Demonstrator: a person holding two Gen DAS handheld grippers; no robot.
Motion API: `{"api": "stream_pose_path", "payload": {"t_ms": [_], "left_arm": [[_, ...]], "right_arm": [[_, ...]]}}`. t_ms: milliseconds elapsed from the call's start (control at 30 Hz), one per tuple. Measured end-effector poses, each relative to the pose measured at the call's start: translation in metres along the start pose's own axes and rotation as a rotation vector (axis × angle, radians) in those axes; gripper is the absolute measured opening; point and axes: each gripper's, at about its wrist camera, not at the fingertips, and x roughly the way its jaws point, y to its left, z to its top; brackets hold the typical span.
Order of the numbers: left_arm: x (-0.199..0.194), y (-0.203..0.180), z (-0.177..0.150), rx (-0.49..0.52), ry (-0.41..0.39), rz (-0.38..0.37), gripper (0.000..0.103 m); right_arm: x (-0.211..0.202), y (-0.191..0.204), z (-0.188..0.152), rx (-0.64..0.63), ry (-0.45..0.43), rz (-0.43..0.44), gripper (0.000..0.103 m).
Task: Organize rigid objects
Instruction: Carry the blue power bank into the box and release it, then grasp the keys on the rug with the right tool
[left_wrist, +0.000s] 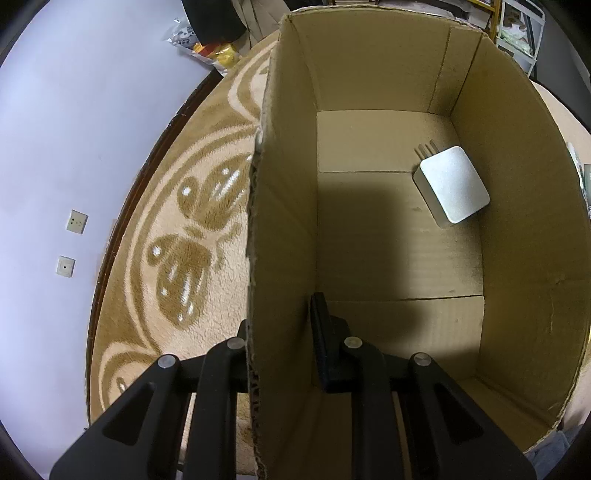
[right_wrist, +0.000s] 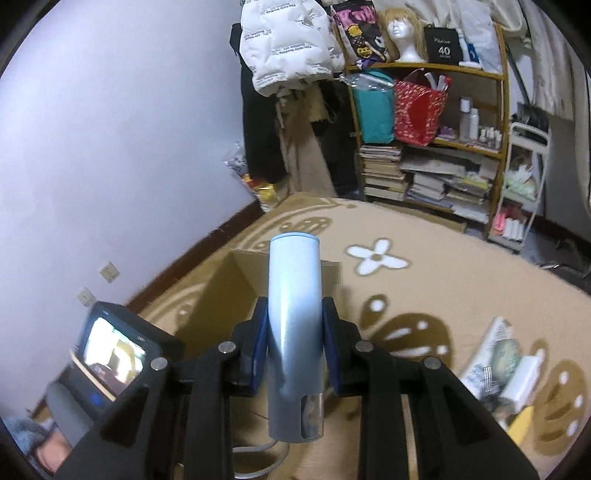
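The left gripper (left_wrist: 282, 332) has its jaws clamped on the side wall of the cardboard box (left_wrist: 284, 206), which stands on the patterned rug (left_wrist: 177, 258) and holds a white adapter (left_wrist: 452, 184). The right gripper (right_wrist: 293, 325) has its jaws closed on a pale blue cylinder (right_wrist: 293, 314), held above the rug with the box beyond it and a book pile (right_wrist: 498, 362) to the right.

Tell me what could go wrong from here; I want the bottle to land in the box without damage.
1. The right gripper pinches the smooth bottle around its middle only, so it may slip or pivot on the way over.
2. The left gripper straddles the box wall; a pull could tip or drag the box as the bottle comes in.
3. A dropped bottle might hit the silver tin inside.
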Motion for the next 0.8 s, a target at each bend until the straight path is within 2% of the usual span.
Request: {"api": "stream_pose_path", "payload": {"t_ms": [367,500,533,567,700,733,800], "left_arm": [[0.001,0.0,0.0,0.005,0.002,0.001,0.019],[0.001,0.002,0.0,-0.009,0.012,-0.031,0.019],[0.0,0.003,0.0,-0.011,0.003,-0.011,0.019],[-0.001,0.002,0.0,-0.005,-0.013,0.012,0.018],[-0.001,0.003,0.0,-0.008,-0.014,0.002,0.018],[-0.001,0.004,0.0,-0.01,-0.014,0.003,0.018],[0.0,0.006,0.001,-0.017,-0.01,-0.005,0.018]], "right_arm": [[0.027,0.017,-0.025,-0.079,0.077,0.014,0.028],[0.022,0.015,-0.024,-0.076,0.055,0.013,0.029],[0.018,0.013,-0.023,-0.067,0.048,0.013,0.03],[0.015,0.008,-0.02,-0.053,0.048,0.005,0.035],[0.003,-0.014,-0.017,0.007,0.032,-0.055,0.069],[0.002,-0.02,-0.016,0.019,0.031,-0.066,0.072],[-0.001,-0.036,-0.019,0.044,0.037,-0.109,0.085]]}}
